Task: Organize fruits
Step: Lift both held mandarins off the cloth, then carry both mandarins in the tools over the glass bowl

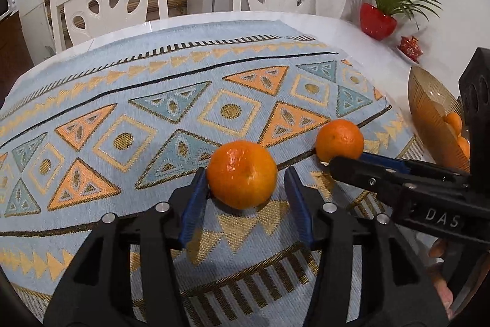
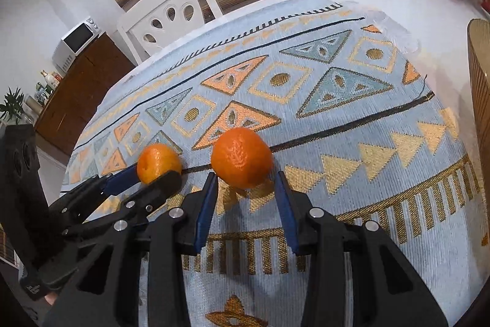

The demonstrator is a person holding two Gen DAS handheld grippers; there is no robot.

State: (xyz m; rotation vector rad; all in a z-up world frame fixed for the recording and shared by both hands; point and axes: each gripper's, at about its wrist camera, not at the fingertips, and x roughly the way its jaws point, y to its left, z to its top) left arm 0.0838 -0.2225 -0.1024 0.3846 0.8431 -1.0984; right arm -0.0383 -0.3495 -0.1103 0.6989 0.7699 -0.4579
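Straddling one tangerine each. Left gripper (image 1: pixel 243 183) spread, left tangerine (image 1: pixel 242 173) touching its nine-o'clock pad; right gripper (image 2: pixel 246 183) spread round right tangerine (image 2: pixel 241 157). I'd centre, squeeze gently, then carry to bowl (image 1: pixel 428 109) at three o'clock.

Two white chairs (image 1: pixel 110 5) stand behind the white tabletop (image 1: pixel 321 23), which carries a patterned blue cloth (image 1: pixel 153 118) and a red vase (image 1: pixel 378 20) holding green fronds. A microwave (image 2: pixel 78 42) sits on a brown cabinet (image 2: pixel 82 88).
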